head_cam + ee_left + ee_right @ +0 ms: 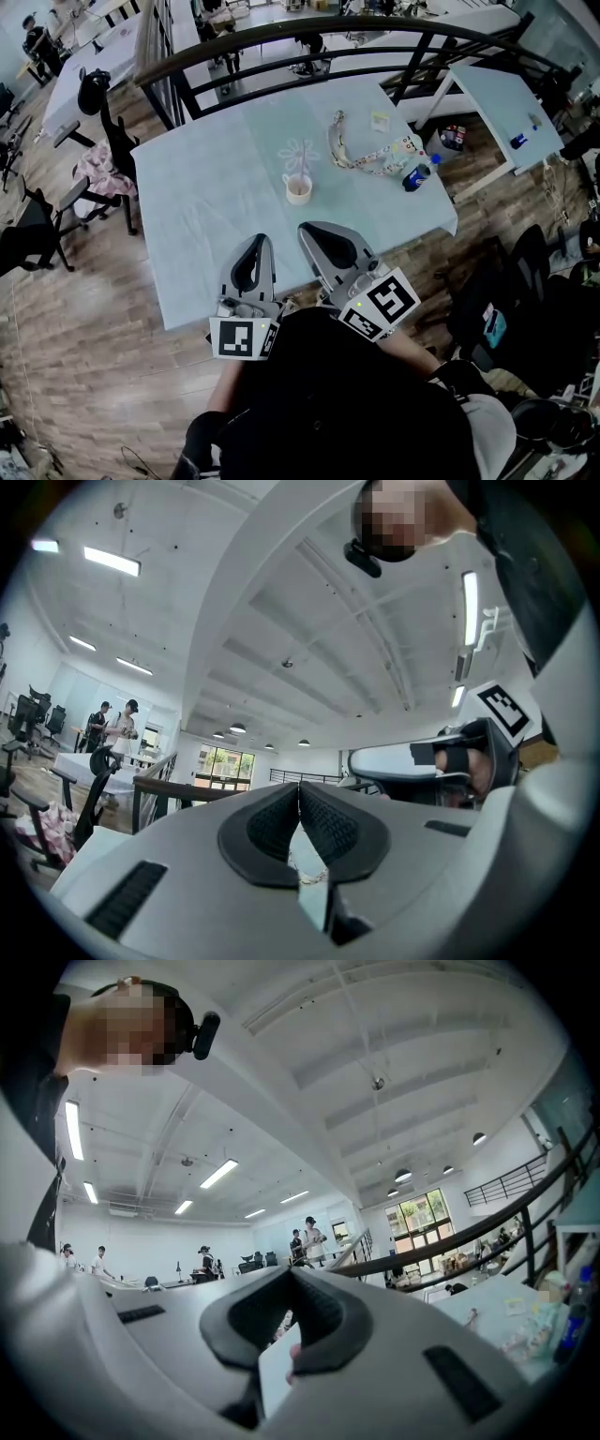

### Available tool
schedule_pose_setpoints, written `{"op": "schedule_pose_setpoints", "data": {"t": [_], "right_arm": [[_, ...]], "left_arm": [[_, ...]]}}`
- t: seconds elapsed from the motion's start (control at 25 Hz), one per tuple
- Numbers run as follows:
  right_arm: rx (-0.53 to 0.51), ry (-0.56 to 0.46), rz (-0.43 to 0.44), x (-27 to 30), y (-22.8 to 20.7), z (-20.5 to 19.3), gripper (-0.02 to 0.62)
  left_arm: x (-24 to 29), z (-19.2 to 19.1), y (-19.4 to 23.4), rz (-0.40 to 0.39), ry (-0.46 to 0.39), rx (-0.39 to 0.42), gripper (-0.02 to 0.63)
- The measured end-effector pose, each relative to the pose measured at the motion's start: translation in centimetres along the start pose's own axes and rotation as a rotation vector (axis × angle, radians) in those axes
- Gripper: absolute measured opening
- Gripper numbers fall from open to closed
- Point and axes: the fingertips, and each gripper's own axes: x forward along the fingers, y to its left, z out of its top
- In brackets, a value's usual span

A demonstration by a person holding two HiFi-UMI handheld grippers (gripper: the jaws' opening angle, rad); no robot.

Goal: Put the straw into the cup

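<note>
Clutter shares the blue-clothed table (206, 187) with my one cup (298, 188), which stands near its middle: one lanyard (361, 155), one blue-labelled bottle (417, 174) and one small card (379, 120), all to its right. Bare cloth runs from the cup to my two grippers. The left gripper (259, 238) and right gripper (309, 228) are each pressed together, empty. I cannot pick out the straw.

Grey left gripper (260, 240), right gripper (311, 230); black clothing (347, 403)
</note>
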Motion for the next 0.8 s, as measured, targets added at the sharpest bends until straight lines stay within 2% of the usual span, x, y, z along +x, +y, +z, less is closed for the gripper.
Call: {"op": "schedule_pose_setpoints", "data": {"t": [0.32,0.8], "right_arm": [[-0.018,0.025,0.019,0.3,0.9,-0.5,0.008],[-0.002,0.068,-0.046,-1.2,-1.0,-1.2,0.008]], "left_arm": [[-0.5,-0.4,0.2,0.003,0.010,-0.008,0.015],[-0.1,-2.3,-0.4,-0.015,0.058,-0.031,0.015]]}}
